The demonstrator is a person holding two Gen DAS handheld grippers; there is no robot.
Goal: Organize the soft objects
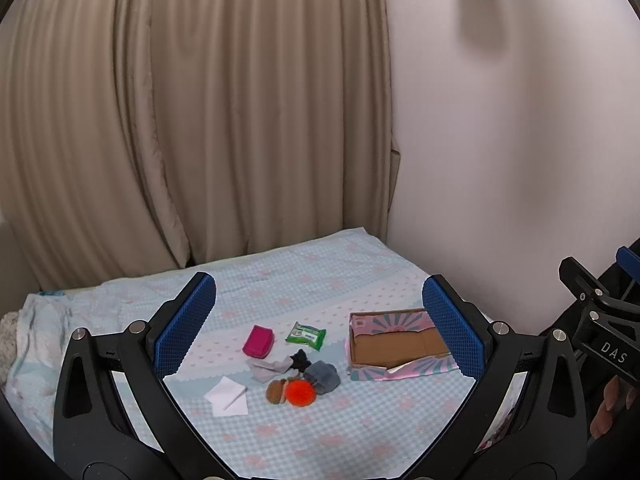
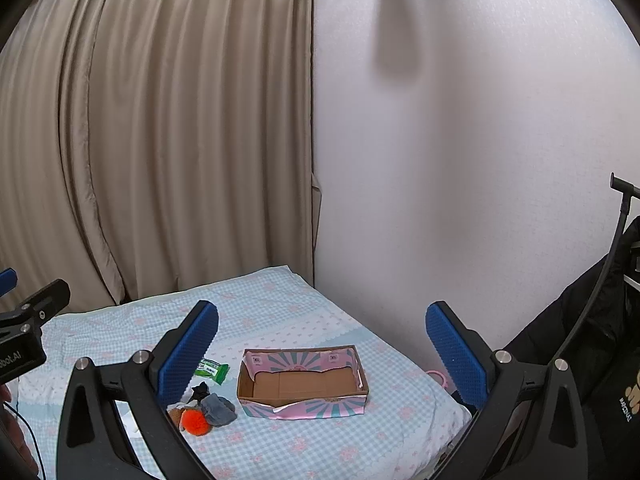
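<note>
On the bed lie a magenta pouch (image 1: 259, 342), a green wipes pack (image 1: 306, 335), grey socks (image 1: 322, 377), a black cloth (image 1: 300, 359), a light grey cloth (image 1: 269, 368), an orange pompom (image 1: 300, 392), a brown soft item (image 1: 276, 391) and white tissues (image 1: 227, 396). An open cardboard box (image 1: 396, 346) with pink patterned sides sits to their right. My left gripper (image 1: 318, 328) is open and empty, held above and short of the pile. My right gripper (image 2: 322, 354) is open and empty, held above the box (image 2: 302, 384). The pompom (image 2: 195, 421), socks (image 2: 218, 409) and wipes pack (image 2: 212, 370) show at its left.
The bed (image 1: 320, 432) has a light blue checked sheet. Beige curtains (image 1: 180, 120) hang behind it and a white wall (image 1: 500, 160) stands at the right. A crumpled blanket (image 1: 36, 332) lies at the left edge. A pink ring (image 2: 436, 378) lies by the wall.
</note>
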